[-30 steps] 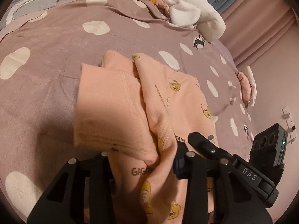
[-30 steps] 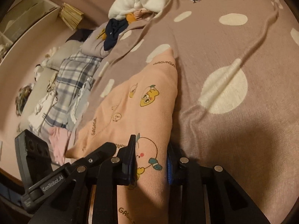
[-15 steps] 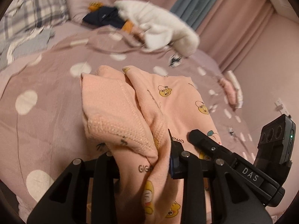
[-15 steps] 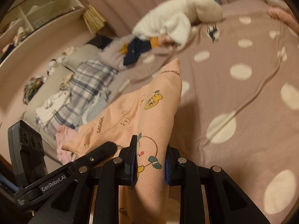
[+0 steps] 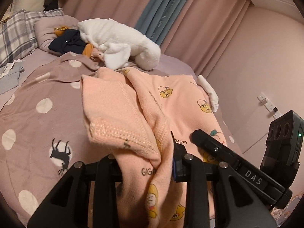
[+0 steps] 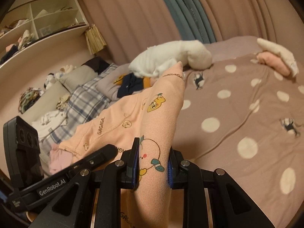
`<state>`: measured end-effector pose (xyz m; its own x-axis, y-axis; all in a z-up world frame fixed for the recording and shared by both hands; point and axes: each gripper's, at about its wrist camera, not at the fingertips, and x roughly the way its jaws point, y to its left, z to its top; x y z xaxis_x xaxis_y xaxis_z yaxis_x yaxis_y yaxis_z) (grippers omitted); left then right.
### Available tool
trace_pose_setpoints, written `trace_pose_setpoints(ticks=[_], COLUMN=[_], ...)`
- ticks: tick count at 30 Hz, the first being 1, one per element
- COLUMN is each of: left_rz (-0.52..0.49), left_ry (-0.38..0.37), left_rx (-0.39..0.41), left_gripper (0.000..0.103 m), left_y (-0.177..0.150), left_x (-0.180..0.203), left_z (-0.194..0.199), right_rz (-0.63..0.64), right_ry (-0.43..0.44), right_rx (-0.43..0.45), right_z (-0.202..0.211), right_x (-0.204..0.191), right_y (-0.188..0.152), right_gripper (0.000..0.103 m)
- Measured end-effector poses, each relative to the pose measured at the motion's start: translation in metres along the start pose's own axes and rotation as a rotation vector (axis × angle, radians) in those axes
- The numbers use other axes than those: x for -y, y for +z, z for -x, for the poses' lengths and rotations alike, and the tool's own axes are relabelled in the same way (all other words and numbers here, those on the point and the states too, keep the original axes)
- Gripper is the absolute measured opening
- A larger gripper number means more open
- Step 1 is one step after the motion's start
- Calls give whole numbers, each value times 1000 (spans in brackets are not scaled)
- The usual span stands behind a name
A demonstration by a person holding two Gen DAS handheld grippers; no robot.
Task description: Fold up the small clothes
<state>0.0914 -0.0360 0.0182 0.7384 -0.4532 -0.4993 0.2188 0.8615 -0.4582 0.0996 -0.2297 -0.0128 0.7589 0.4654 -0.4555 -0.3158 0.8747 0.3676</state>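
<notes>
A small peach garment (image 5: 178,102) printed with yellow cartoon animals hangs between both grippers above the bed. My left gripper (image 5: 144,163) is shut on a bunched, ribbed edge of it; the left finger is hidden under the cloth. In the right wrist view the same peach garment (image 6: 150,114) stretches up and away from my right gripper (image 6: 153,163), whose blue pads (image 6: 135,163) pinch a fold of it. The other gripper's body shows at the side of each view.
The bed carries a mauve polka-dot cover (image 6: 237,114). A white fluffy blanket (image 5: 121,43) and dark clothes (image 5: 68,41) lie at its far side, with plaid pillows (image 5: 15,36) to the left. Curtains (image 6: 152,15) and shelves (image 6: 41,19) stand behind.
Both grippers rose with the garment, lifting it off the bed cover. The views tipped up from the bedding toward the curtains and wall.
</notes>
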Motion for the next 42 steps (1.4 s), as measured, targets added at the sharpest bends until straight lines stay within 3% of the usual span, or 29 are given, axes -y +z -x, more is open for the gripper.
trace_pose_setpoints(ticks=[3,4,5,7,8,11,14,19,26,29,32,36,42], left_rz=[-4,-4,2,23,28,-15,-53,-56,-29,-24,-98,-124,-96], left_ry=[27,55,118,257,309,357,365,350,296,283,372,420,366], left_rx=[-12,-22,-42,-51,-37,-72,-151,-166,-202,-217,-222,-161,-158], left_gripper=[37,46,70,99,102,102,102,102,103,103,103,102,102], left_y=[-4,-8,-15,-28,-33,-41,-46,-48,-62,-71,-81,-86,-87], left_x=[-4,-9,-17,-35,-44,-56,-59,-57,-51,-52,-46,-41,-42], left_z=[-19,-27,-35,-42,-43,-48,-52,-38,-13,-9,-11,-1,8], right_rz=[-29,-31,-30,-27,-12,35,17,2,-36,-69,-82,-83,-110], right_ry=[-11,-27,-50,-196,-250,-338,-298,-304,-419,-424,-450,-436,-433], right_rx=[-13,-21,-43,-123,-141,-174,-201,-167,-188,-222,-284,-305,-283], right_z=[-11,-19,-26,-46,-52,-63,-63,-46,-27,-21,-24,-25,-12], right_x=[15,20,23,33,35,36,34,28,21,19,18,14,11], right_y=[-1,-5,-10,-26,-32,-49,-50,-42,-54,-74,-91,-100,-101], right_gripper=[25,27,32,65,68,68,69,87,100,101,101,101,101])
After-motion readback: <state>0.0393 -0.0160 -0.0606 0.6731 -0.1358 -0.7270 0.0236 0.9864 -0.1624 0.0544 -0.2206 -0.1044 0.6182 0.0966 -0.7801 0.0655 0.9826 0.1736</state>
